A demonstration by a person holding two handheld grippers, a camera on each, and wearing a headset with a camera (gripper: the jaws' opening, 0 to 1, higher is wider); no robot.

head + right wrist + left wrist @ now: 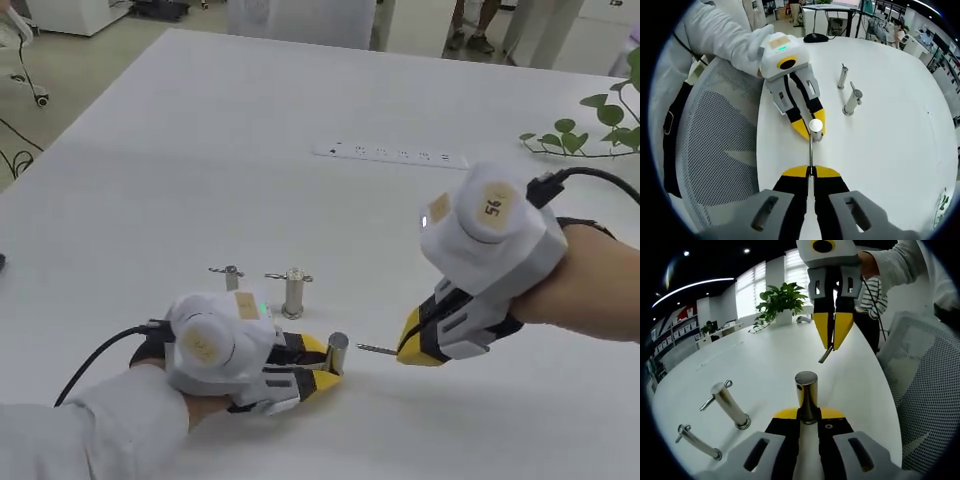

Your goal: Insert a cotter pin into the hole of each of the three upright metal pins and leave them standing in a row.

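Observation:
My left gripper (325, 368) is shut on an upright metal pin (337, 352), seen close in the left gripper view as the pin (806, 392) between the yellow jaws. My right gripper (403, 351) is shut on a cotter pin (376, 349), its tip pointing at the held pin from the right. In the right gripper view the cotter pin (810, 150) reaches the metal pin (815, 130). Two other metal pins (292, 291) (231, 277) stand behind, each with a cotter pin through it.
A white power strip (390, 154) lies further back on the white table (200, 150). A green plant (600, 125) trails in at the right edge. A mesh chair (715, 145) stands beside the table. People stand at the far side.

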